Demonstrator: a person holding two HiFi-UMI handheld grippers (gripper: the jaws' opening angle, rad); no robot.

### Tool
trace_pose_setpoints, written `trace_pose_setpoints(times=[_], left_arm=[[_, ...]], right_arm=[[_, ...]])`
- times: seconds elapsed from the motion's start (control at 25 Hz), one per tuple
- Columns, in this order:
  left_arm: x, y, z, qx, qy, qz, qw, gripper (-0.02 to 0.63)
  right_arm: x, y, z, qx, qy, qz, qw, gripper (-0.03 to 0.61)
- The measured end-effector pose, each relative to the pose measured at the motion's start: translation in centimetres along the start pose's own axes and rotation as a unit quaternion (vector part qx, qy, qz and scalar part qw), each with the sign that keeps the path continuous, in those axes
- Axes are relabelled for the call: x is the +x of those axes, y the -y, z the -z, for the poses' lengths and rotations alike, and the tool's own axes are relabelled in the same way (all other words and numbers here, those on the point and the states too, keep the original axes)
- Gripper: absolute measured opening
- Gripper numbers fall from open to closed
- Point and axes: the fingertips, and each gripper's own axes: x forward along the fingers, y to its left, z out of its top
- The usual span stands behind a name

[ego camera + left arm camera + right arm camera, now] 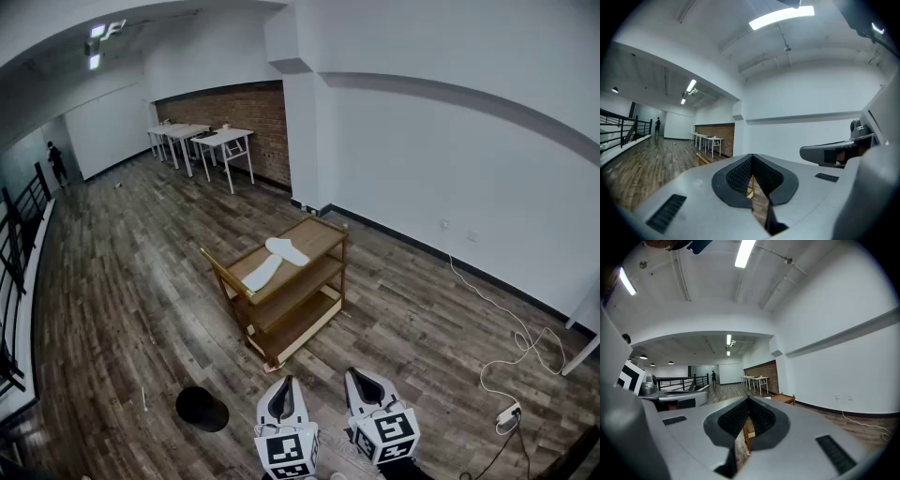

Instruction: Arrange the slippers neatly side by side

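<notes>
Head view: two white flat slippers (286, 250) lie angled, ends touching, on the top shelf of a wooden three-tier cart (315, 236), well ahead of the left gripper (284, 381) and the right gripper (357, 374). Both grippers' jaws are together, holding nothing.

Cool ceiling tubes (782, 16), fisheye-warped edges

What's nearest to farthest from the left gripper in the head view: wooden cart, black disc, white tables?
1. Black disc, floor, just left of the left gripper.
2. Wooden cart, ahead.
3. White tables, far back by brick wall.
</notes>
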Motion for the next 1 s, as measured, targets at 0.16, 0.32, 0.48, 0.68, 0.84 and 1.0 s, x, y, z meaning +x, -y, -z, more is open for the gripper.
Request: trace_pose_setpoints(times=[0.16, 0.32, 0.48, 0.68, 0.84, 1.0], left_arm=[[0.0, 0.3, -0.1, 0.003, -0.002, 0.005, 1.0000, -0.009], [0.0, 0.5, 0.0, 0.008, -0.007, 0.007, 0.9999, -0.009], [0.1, 0.5, 0.0, 0.014, -0.010, 0.004, 0.9998, -0.009], [-0.1, 0.4, 0.2, 0.012, -0.010, 0.000, 0.9999, -0.009], [-0.4, -0.5, 0.3, 0.014, -0.015, -0.015, 0.9997, -0.009], [-1.0, -1.7, 0.9, -0.002, -0.022, -0.036, 0.9991, -0.009]], right_arm=[[-0.1, 0.0, -0.1, 0.000, 0.002, 0.001, 1.000, -0.002], [0.0, -0.1, 0.1, 0.000, 0.001, 0.000, 1.000, -0.002], [0.0, -0.1, 0.0, 0.000, 0.000, 0.001, 1.000, -0.002], [-0.3, 0.1, 0.3, 0.000, -0.001, 0.002, 1.000, -0.002], [-0.4, 0.2, 0.0, 0.014, 0.017, -0.002, 1.000, -0.002], [-0.3, 0.2, 0.1, 0.026, 0.016, 0.008, 0.999, -0.002]])
